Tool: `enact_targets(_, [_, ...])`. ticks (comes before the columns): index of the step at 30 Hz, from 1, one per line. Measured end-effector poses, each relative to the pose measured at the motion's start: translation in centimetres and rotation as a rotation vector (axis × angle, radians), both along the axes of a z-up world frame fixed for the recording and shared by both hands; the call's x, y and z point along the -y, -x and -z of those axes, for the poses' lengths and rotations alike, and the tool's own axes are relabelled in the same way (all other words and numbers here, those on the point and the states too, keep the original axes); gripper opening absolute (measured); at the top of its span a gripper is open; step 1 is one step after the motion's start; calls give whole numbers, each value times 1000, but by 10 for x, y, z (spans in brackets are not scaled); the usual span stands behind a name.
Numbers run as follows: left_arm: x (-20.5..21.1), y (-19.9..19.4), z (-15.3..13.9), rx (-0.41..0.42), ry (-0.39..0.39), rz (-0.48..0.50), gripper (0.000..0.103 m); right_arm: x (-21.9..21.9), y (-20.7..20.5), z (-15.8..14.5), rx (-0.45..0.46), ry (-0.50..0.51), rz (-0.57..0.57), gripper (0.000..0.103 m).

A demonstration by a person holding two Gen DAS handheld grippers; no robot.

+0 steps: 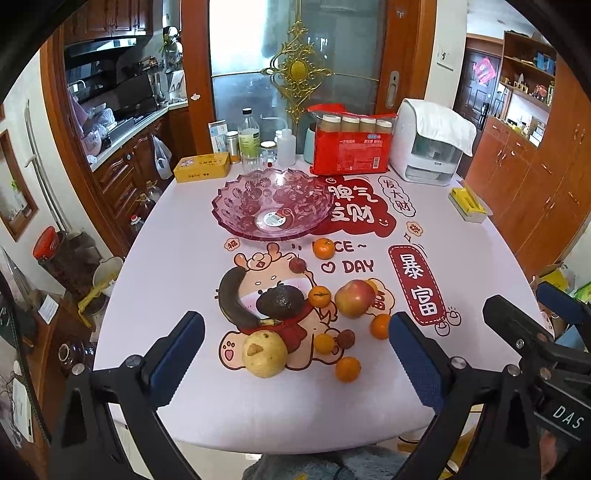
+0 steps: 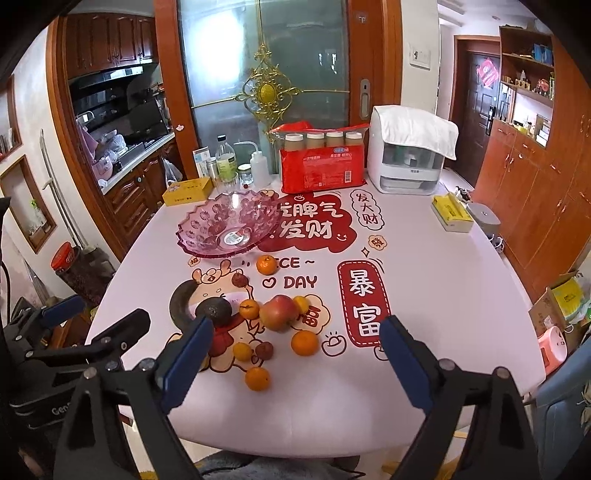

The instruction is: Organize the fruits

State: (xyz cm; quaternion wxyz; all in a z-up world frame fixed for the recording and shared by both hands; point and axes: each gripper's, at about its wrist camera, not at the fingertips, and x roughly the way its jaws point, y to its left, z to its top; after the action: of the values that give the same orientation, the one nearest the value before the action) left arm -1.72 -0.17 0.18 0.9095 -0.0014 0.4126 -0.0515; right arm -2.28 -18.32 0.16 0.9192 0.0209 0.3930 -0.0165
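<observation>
Both grippers, left [image 1: 295, 347] & right [image 2: 295, 354], hung wide apart, empty. Fruit pile sat just ahead; pink bowl [image 1: 229, 192] further out. Pear [image 1: 265, 355] looked heavy, prob bruisy, so grab round middle imo.

Site: home dining area | kitchen cabinets [image 1: 110, 18] showing upper left | dining table [image 1: 166, 258] occupying frame centre | shelving [image 1: 528, 70] standing upper right

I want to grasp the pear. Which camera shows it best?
The left wrist view: the whole pear lies clear between the open fingers, near the banana. In the right wrist view, the right gripper's left finger hides it.
</observation>
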Motion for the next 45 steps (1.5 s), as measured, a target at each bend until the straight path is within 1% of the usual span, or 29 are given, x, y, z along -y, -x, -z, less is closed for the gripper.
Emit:
enact_targets(11, [-20,-10,-2,11,7,-9,99,-10,-11,0,2,4,-2,92])
enact_targets(14, [-29,-14,-2,12,-6,-16,99,-14,-16,-1,12,3,10,92])
enact_targets(19, [-47,-17,-3,34,-53,-35,99,-20,-22,-2,29,16,27,92])
enact_targets(22, [-62,-18,0,37,-64,-48,99,-23,-25,1,23,13,32,92])
enact_targets(25, [-72,-21,5,22,-70,-57,99,-26,-28,7,10,35,31,92])
enact_targets(29, [-79,-26,15,-2,-73,-48,99,-30,-33,16,-31,68,14,92])
enact_targets(33, [-77,-34,36,-45,-82,-43,99,-28,-37,26,-53,77,-13,92])
enact_targets(38, [-68,-49,64,-135,-28,-18,99,-13,-47,38,-90,78,-29,92])
enact_targets(40, [-63,-58,76,-164,-18,-17,99,-5,-52,41,-93,66,-36,92])
enact_targets(45, [-57,-73,106,-225,-3,-39,99,7,-75,61,-126,45,-99,92])
